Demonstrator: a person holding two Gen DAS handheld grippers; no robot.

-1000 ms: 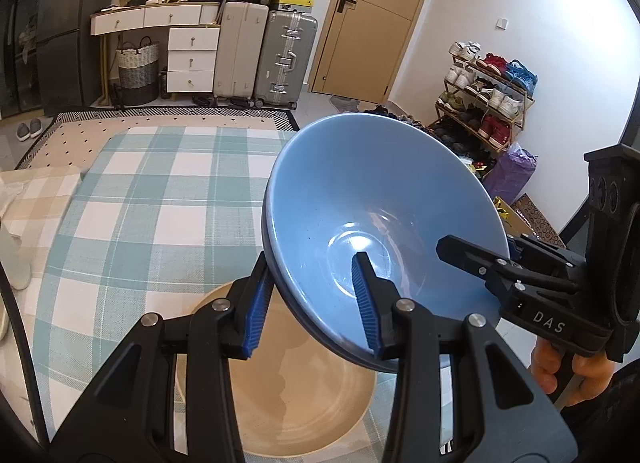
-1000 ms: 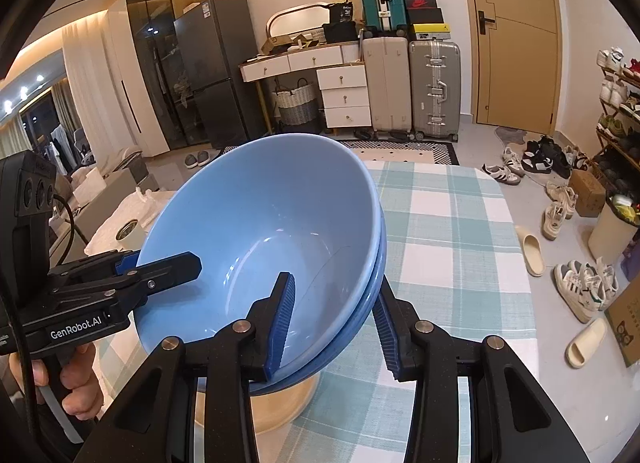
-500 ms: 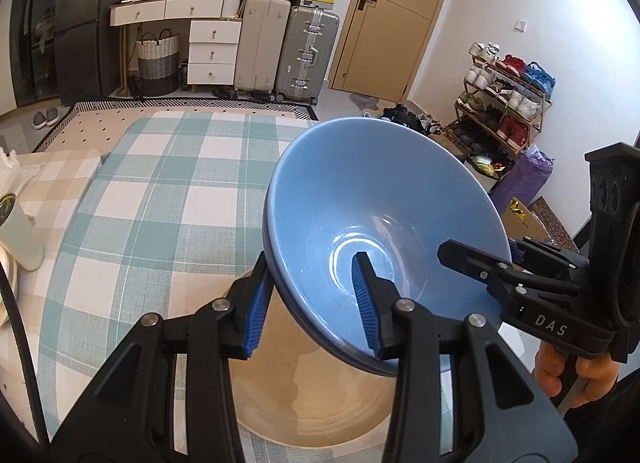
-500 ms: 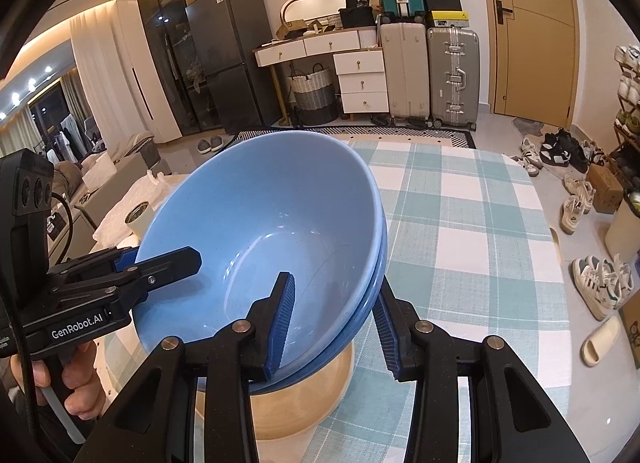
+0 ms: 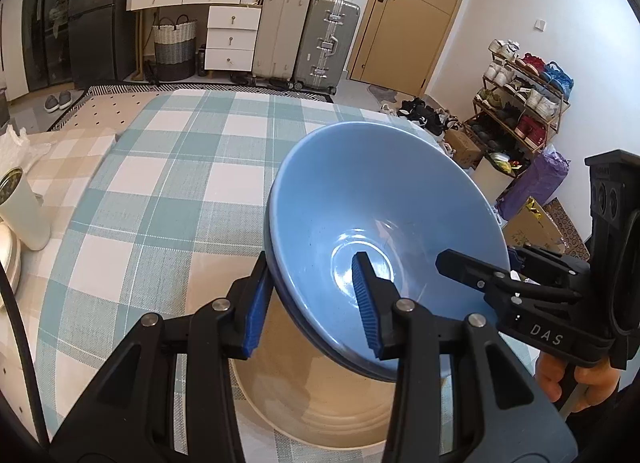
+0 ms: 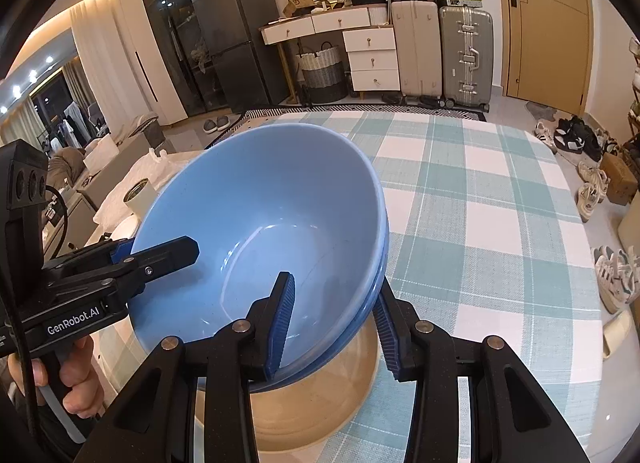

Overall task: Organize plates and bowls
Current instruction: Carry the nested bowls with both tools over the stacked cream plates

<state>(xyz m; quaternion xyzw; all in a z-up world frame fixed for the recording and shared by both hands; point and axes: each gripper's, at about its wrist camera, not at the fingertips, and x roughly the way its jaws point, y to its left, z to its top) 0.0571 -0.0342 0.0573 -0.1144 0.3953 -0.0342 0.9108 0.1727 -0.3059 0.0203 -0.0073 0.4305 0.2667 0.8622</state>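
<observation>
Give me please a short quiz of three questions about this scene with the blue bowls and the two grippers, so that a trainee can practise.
1. True or false: only one gripper holds the blue bowls.
2. What lies directly under the blue bowls? A) a beige bowl B) a white cup C) bare checked cloth
3. Fill in: one finger of each gripper is inside the bowls, the other is ____ the rim.

Key
1. False: the left gripper and the right gripper each clamp the rim on opposite sides.
2. A: the beige bowl stands on the checked tablecloth.
3. Outside.
</observation>
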